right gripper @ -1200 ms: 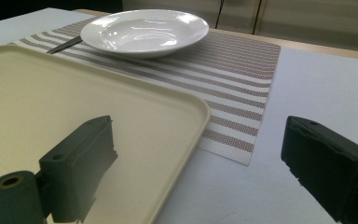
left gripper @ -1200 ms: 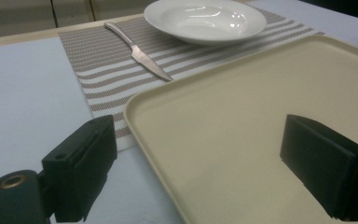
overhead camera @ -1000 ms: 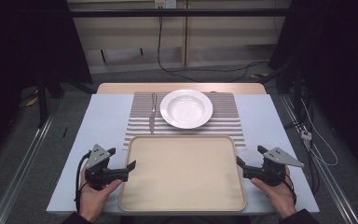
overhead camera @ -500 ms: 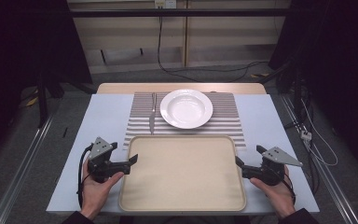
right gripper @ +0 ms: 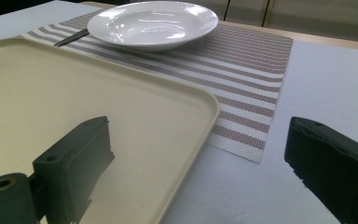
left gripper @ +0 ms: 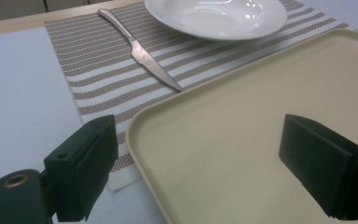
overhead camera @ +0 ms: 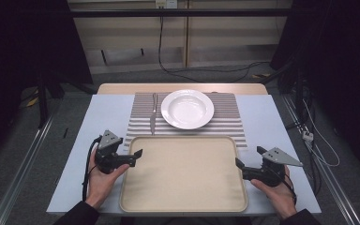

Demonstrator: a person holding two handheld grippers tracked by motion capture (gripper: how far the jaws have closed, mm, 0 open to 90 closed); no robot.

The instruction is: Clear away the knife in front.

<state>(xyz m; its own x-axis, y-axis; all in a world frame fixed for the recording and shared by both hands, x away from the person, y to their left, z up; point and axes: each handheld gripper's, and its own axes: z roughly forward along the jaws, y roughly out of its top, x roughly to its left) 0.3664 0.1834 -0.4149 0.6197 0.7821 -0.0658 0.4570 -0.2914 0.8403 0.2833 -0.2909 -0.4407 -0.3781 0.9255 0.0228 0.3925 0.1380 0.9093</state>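
Risk here sits at the two side rims of the beige tray (overhead camera: 183,173), which lies flat in the lower middle of the high view, its far edge overlapping the near edge of the striped placemat (overhead camera: 225,123). The left claw (overhead camera: 136,154) is wide open at the tray's left rim, one jaw outside over the pale surface (overhead camera: 75,154) and the other over the tray floor; it holds nothing. The right claw (overhead camera: 240,165) is likewise wide open and empty, straddling the right rim, as the right gripper view shows.

If both are meant to lift the tray, a shallow bite on the low, sloped rim could slip off as the jaws close. Uneven closing or lifting of the two sides would likely tilt or twist it. Because the tray rests on the placemat, dragging rather than lifting could tug the mat and disturb the white plate (overhead camera: 187,108) and the knife (overhead camera: 153,115) in the upper middle.
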